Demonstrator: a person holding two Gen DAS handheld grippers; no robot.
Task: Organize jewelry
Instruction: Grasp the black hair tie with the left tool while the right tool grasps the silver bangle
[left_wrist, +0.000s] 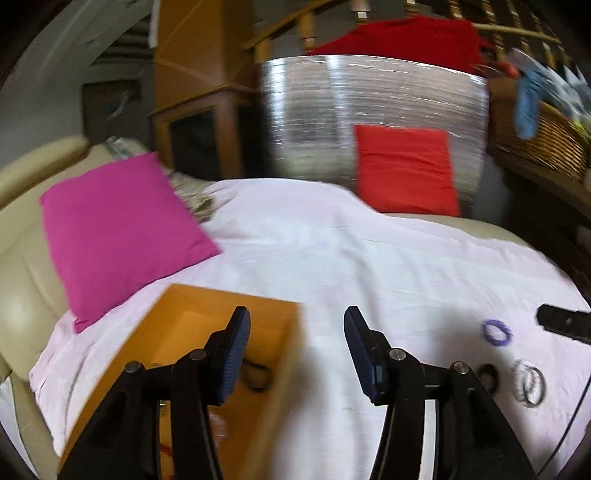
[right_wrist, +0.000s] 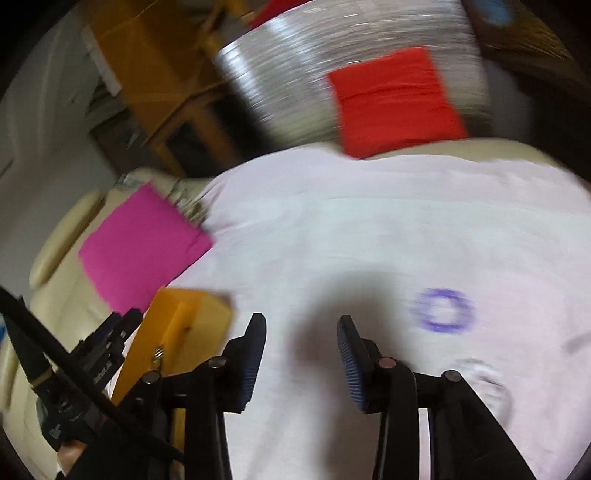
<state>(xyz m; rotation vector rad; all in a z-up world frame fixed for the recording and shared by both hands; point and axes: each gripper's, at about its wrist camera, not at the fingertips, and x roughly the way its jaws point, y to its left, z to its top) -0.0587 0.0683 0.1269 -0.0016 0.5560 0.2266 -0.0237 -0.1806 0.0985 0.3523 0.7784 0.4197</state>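
Open orange wooden box (left_wrist: 207, 332) sits on pale pink sheet; a dark looped piece (left_wrist: 256, 374) lies inside, blurred. Purple beaded ring-shaped bracelet (left_wrist: 497, 332) lies flat on sheet, well right of box. Nearer, a small dark ring (left_wrist: 488, 373) just beside a white-and-silver bangle cluster (left_wrist: 530, 382), flat.

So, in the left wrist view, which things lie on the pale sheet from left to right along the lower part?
Magenta cushion → orange wooden box → purple beaded bracelet → white and silver bangles → black tip of the right gripper.
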